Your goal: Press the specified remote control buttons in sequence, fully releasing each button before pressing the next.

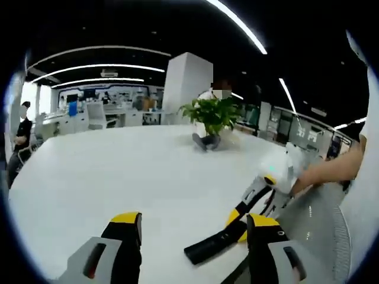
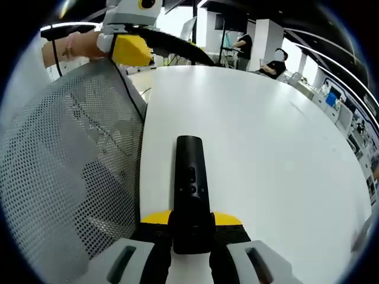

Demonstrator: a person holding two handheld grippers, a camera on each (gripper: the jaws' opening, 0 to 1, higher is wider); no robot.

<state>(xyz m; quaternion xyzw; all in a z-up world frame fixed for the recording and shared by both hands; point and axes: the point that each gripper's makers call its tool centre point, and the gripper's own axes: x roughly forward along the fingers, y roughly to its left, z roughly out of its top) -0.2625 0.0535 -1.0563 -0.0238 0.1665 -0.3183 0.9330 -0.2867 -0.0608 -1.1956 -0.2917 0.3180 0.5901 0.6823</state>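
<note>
Right hand-held gripper (image 2: 192,239) clamps remote (image 2: 190,177) end.

Pretty clearly an open-plan office: big white table (image 1: 118,171), desks with monitors (image 1: 89,112), mesh chair (image 2: 65,154), ceiling strip lights (image 1: 95,67).

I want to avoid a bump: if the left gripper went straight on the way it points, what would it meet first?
Nothing close, it seems. Ahead of the left gripper lies bare white table; the potted plant stands far off and slightly to the right. The black remote lies just right of that line. Depth is uncertain.
</note>
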